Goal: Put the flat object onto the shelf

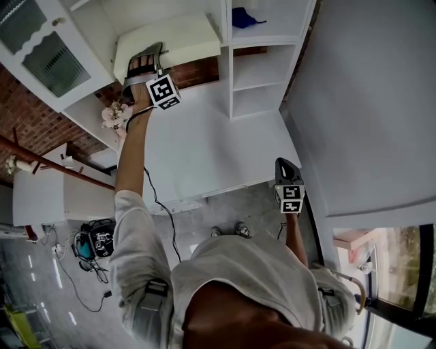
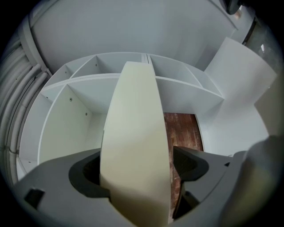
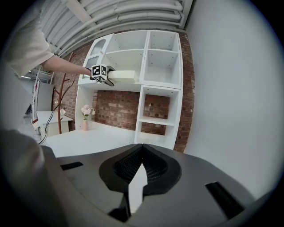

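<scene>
The flat cream object [image 1: 170, 41] lies in the upper left compartment of the white shelf unit [image 1: 225, 48]. It also shows in the right gripper view, the cream object [image 3: 124, 76] resting on the shelf board [image 3: 142, 84]. My left gripper [image 1: 146, 60] is raised to it, and its jaws straddle the near end. In the left gripper view the object [image 2: 133, 133] stands edge-on between the open jaws of the left gripper [image 2: 135, 170], with a gap on the right side. My right gripper [image 1: 287, 163] hangs low, shut and empty, as the right gripper [image 3: 141, 153] shows.
A white tabletop [image 1: 204, 143] runs below the shelf unit, with a small vase of flowers [image 1: 112, 116] at its left end. A blue thing [image 1: 242, 17] sits in the upper right compartment. A white wall [image 1: 368, 102] closes the right side. A glazed cabinet door [image 1: 41, 48] stands left.
</scene>
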Demonstrator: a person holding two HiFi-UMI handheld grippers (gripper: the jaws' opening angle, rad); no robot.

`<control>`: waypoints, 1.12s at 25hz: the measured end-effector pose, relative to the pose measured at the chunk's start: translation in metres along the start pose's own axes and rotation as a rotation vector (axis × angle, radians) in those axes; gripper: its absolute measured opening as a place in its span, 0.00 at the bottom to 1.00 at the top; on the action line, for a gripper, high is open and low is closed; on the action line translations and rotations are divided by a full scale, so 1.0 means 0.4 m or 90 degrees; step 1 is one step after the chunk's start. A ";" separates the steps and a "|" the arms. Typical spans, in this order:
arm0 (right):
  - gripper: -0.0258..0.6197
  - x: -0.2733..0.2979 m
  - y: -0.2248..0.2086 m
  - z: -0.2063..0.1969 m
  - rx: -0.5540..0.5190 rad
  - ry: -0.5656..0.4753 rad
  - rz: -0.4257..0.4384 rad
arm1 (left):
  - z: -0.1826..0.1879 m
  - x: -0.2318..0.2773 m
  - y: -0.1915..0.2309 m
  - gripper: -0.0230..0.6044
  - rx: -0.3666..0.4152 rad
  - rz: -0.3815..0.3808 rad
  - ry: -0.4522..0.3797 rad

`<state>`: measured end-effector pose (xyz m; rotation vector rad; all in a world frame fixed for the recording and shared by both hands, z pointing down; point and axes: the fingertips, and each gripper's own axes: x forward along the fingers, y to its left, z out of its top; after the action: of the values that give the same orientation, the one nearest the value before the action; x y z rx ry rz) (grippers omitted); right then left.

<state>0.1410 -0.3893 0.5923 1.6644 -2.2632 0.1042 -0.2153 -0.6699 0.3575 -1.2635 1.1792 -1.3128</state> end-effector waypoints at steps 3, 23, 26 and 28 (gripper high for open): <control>0.08 -0.006 -0.004 0.002 -0.001 0.000 -0.003 | 0.010 -0.017 0.015 0.76 -0.042 0.006 -0.022; 0.08 -0.045 0.045 -0.007 -0.007 -0.002 0.019 | 0.000 -0.222 0.068 0.74 -0.621 0.040 -0.191; 0.08 -0.050 0.035 -0.019 -0.015 0.000 0.011 | -0.028 -0.234 0.081 0.48 -0.796 0.039 -0.230; 0.08 -0.056 0.033 -0.012 -0.012 0.000 0.009 | -0.037 -0.241 0.087 0.22 -0.863 0.045 -0.248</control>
<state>0.1355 -0.3637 0.5916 1.6395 -2.2702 0.0862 -0.2267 -0.5770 0.3130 -2.2058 1.8289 -0.0008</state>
